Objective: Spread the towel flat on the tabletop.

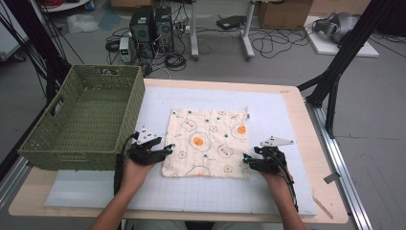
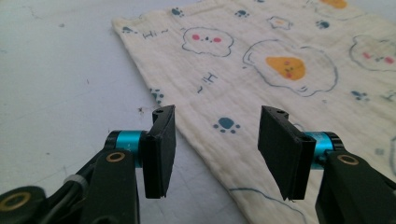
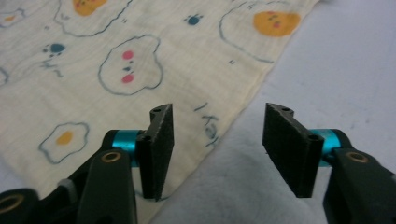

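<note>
A person sits at a counter [image 1: 297,120] holding a claw in each hand, with a square cloth [image 1: 208,141] lying flat in the middle of the frame. The cloth is cream, printed with fried eggs, small clouds and blue paw prints.

The left claw [image 1: 167,148] sits at the cloth's lower left edge and the right claw [image 1: 246,159] at its lower right corner. In the left gripper view the jaws stand apart with the cloth's edge running between them, and the pads press on nothing. In the right gripper view the jaws also stand apart, straddling the cloth's edge without gripping it.

The work looks to be at an early stage: the cloth is still fully spread with no fold showing, and neither claw has taken hold. Judging by the layout, grasping both near corners comes next. A green woven basket [image 1: 43,139] stands empty at the left of the frame, just beside the left claw, perhaps meant to receive the cloth.

A pale gridded mat [image 1: 268,191] covers the light wooden counter. Beyond it, in the upper frame, a grey floor holds computer towers [image 1: 152,26], tangled cables [image 1: 268,45] and cardboard boxes [image 1: 285,13].
</note>
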Available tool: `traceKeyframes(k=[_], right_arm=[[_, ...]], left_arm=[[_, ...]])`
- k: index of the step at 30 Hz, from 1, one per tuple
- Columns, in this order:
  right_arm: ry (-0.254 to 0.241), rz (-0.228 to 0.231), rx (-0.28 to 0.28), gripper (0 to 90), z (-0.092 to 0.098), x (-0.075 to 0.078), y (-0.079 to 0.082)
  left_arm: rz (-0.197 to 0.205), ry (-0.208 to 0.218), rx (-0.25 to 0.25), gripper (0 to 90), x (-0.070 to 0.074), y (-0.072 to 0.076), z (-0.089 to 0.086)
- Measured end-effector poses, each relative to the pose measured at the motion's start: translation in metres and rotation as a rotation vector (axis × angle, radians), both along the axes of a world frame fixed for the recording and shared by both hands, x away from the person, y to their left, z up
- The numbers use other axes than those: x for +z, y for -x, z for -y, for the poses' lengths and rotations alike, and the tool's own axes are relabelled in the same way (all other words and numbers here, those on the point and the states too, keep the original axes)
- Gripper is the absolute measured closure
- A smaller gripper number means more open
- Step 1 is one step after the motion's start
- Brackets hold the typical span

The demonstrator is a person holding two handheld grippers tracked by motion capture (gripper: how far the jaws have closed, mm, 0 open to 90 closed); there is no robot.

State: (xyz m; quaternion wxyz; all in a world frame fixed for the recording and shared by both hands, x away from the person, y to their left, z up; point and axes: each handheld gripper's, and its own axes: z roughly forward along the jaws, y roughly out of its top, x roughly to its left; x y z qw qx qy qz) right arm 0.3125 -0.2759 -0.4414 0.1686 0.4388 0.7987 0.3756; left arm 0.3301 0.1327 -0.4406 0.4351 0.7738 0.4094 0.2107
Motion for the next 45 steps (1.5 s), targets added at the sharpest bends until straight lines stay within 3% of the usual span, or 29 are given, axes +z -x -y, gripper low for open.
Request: traceKeyframes(k=[4,7,9,10,12,13,27,30,33,37,40,43,45], right_arm=[[0.043,-0.020,0.026,54.5,-0.005,-0.003,0.006],[0.040,-0.024,0.034,74.9,-0.006,-0.002,0.006],[0.033,-0.020,0.049,82.9,-0.008,-0.003,0.008],[0.030,-0.021,0.055,84.9,-0.009,-0.003,0.008],[0.026,-0.030,0.053,85.9,-0.007,-0.002,0.009],[0.024,-0.038,0.051,86.2,-0.006,-0.002,0.010],[0.087,-0.068,0.065,86.6,0.005,0.005,0.034],[0.082,-0.067,0.065,86.4,0.008,0.006,0.038],[0.064,-0.039,0.052,75.3,0.010,0.007,0.039],[-0.013,0.030,-0.010,54.7,0.018,0.011,0.029],[-0.022,0.060,-0.054,45.0,0.020,0.008,0.014],[-0.024,0.079,-0.073,47.0,0.015,0.004,-0.002],[-0.031,0.058,-0.076,51.0,0.009,0.000,-0.012]], left_arm=[[-0.026,-0.026,0.006,48.5,-0.008,-0.006,0.002],[-0.047,-0.071,0.002,52.8,-0.010,-0.009,0.005],[-0.038,-0.092,-0.032,60.7,-0.010,-0.007,0.008],[-0.037,-0.094,-0.054,70.1,-0.010,-0.006,0.010],[-0.026,-0.119,-0.076,83.1,-0.009,-0.002,0.014],[-0.026,-0.123,-0.079,84.9,-0.009,-0.002,0.015],[-0.062,-0.083,-0.125,85.7,-0.007,0.010,0.011],[-0.057,-0.069,-0.136,85.7,-0.007,0.011,0.011],[-0.046,-0.026,-0.137,85.3,-0.006,0.010,0.009],[-0.016,0.072,-0.114,74.2,-0.003,0.007,0.002],[0.013,0.112,-0.101,64.4,-0.002,0.006,-0.001],[0.024,0.138,-0.090,55.1,-0.001,0.005,-0.003],[0.033,0.145,-0.089,52.4,0.000,0.005,-0.004]])
